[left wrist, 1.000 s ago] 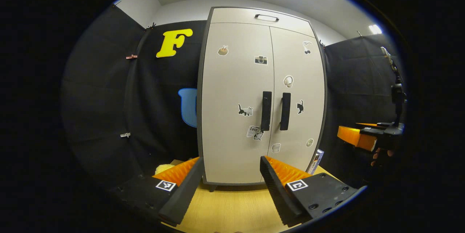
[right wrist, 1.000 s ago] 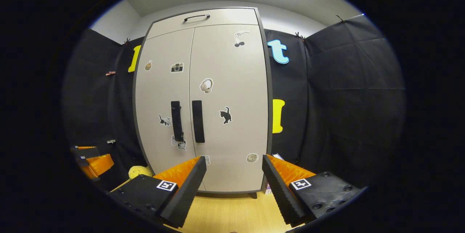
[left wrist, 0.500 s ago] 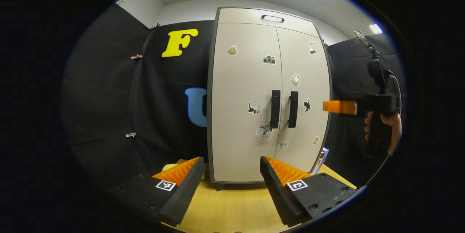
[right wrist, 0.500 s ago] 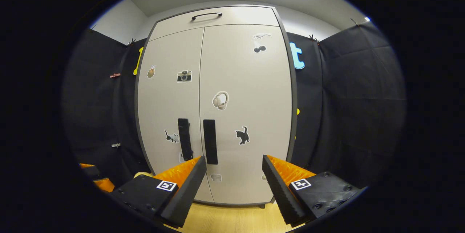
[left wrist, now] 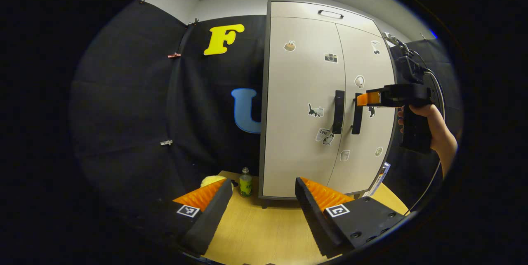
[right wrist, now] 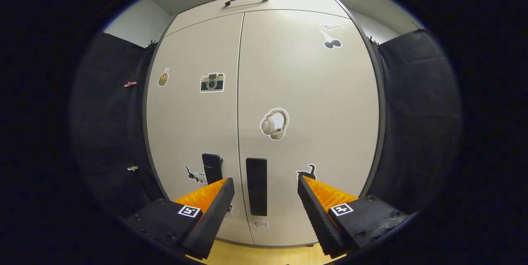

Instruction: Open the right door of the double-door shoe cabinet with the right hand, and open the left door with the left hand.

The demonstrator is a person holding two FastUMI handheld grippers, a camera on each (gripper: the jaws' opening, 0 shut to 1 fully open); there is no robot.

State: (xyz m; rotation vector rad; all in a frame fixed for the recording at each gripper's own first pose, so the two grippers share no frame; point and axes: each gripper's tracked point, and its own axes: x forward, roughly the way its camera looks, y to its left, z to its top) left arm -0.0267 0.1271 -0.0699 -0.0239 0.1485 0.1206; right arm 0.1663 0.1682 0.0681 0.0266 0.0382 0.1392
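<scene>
My right gripper (right wrist: 266, 199) has its fingers spread wide, and the black vertical bar handle of the right door (right wrist: 256, 192) stands between them, farther off and untouched. That door and the left one are both shut on the tall pale-grey double-door shoe cabinet (right wrist: 313, 104), which stands on the light wooden table (left wrist: 264, 232). My left gripper (left wrist: 262, 203) hangs low over that table with its fingers also spread and nothing between them, the cabinet's left handle (left wrist: 338, 106) well ahead, while my right hand (left wrist: 429, 122) holds its gripper level near the right handle.

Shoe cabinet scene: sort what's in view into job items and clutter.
For the job:
- right door handle
- left door handle
- right gripper, open near the right handle
- left gripper, open, farther back

Lying about:
- small green bottle
- yellow soft item
- box beside the cabinet
</scene>
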